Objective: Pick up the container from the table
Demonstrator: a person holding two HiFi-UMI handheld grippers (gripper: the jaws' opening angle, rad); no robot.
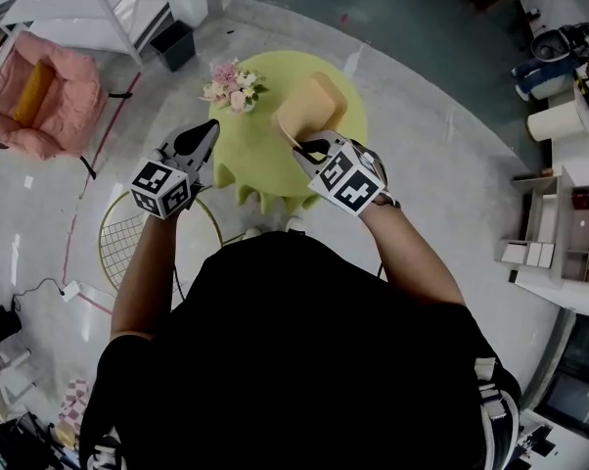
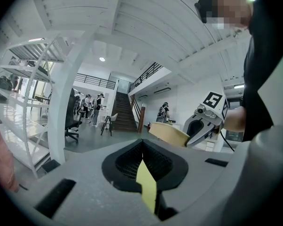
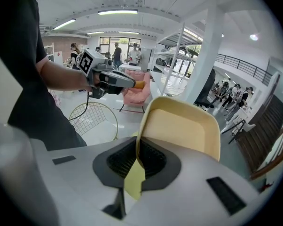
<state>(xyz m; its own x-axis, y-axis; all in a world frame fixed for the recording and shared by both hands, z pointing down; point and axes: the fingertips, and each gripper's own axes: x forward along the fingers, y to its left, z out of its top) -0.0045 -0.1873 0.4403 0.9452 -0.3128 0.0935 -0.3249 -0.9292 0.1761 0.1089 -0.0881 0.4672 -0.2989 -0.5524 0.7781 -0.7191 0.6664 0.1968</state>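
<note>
The beige plastic container (image 1: 309,106) hangs tilted just above the round yellow-green table (image 1: 246,169). My right gripper (image 1: 309,148) is shut on its near rim. In the right gripper view that thin wall runs between the black pads, and the container (image 3: 181,128) fills the middle of the frame. My left gripper (image 1: 208,130) is held level at the table's left edge, apart from the container, jaws shut with nothing in them. The left gripper view shows the container (image 2: 167,133) and the right gripper (image 2: 202,126) off to the right.
A bunch of pink and white flowers (image 1: 233,86) sits at the table's far left. A gold wire stool (image 1: 128,233) stands left of the person's body. A pink armchair (image 1: 40,96), a black bin (image 1: 174,44) and white shelving (image 1: 568,233) stand farther off.
</note>
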